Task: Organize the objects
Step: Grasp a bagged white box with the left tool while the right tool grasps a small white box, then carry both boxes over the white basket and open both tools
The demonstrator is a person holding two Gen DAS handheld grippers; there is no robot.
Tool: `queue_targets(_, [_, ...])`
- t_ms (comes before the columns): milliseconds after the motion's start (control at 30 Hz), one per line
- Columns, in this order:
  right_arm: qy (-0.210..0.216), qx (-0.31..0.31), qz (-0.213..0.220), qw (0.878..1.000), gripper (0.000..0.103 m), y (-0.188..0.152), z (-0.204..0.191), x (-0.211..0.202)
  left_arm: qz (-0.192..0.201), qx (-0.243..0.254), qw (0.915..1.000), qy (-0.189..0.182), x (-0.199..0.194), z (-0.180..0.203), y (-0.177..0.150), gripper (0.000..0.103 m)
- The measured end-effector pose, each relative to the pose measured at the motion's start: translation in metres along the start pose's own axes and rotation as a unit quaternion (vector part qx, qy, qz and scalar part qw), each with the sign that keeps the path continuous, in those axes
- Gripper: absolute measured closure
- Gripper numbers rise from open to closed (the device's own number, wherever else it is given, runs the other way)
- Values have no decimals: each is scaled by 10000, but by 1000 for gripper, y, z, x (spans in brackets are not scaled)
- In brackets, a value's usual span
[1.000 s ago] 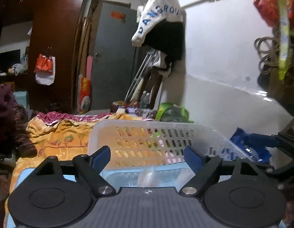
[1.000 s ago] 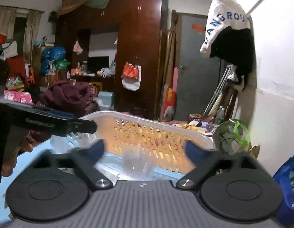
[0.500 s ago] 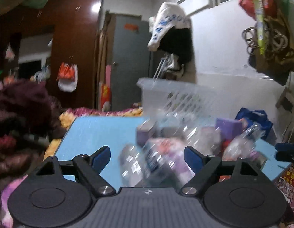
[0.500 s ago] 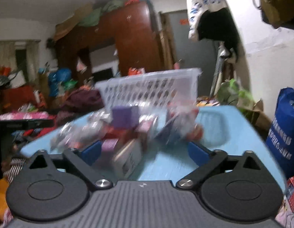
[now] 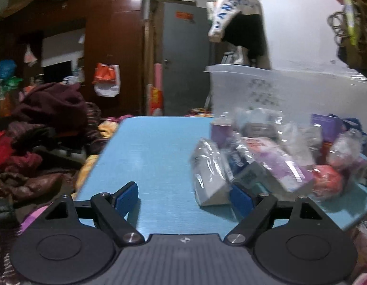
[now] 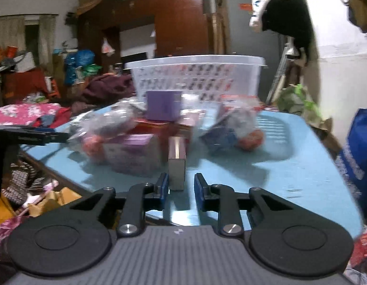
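Currently we see the left tool spread wide over bare blue counter. Our right tool sits partly closed, flanking a small grey box; contact unclear. Wrapped packets lie piled before the white basket.

Blue table, white basket, purple box.
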State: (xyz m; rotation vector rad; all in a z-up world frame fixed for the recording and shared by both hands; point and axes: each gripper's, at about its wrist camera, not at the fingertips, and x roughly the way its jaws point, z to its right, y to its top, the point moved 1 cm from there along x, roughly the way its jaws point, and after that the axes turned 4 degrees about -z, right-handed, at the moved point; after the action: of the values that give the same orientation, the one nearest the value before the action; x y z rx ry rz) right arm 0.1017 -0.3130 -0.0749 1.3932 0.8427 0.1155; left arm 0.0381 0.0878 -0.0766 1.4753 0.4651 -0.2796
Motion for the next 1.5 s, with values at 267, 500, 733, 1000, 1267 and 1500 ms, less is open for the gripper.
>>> queue_targets(267, [-142,-24,24,9999,70,-1,1,13,-39,375,9993,-63,7,20,2,20])
queue_targets(500, [-94,-68,64,9999,80,-1,2,14,83,638,9979,12,3,31,0,64])
queue_targets(733, [-123,-26,156,9998,85,1,5,4,347,539,9978,-146,-17,24,-3,65])
queue_targets(1000, [-131,-37,424,9990,86,11,5,-16,730,273,9960,-439,-35,24,6,65])
queue_targets(1267, [54,-6,1296,9915,86,58,3,-43,1225,54,9874,-1003,-33,33,57,65])
queue_targets(1500, [3,-536,1267,9905,86,187,-6,34,832,81,9857,-1464,47,74,180,65])
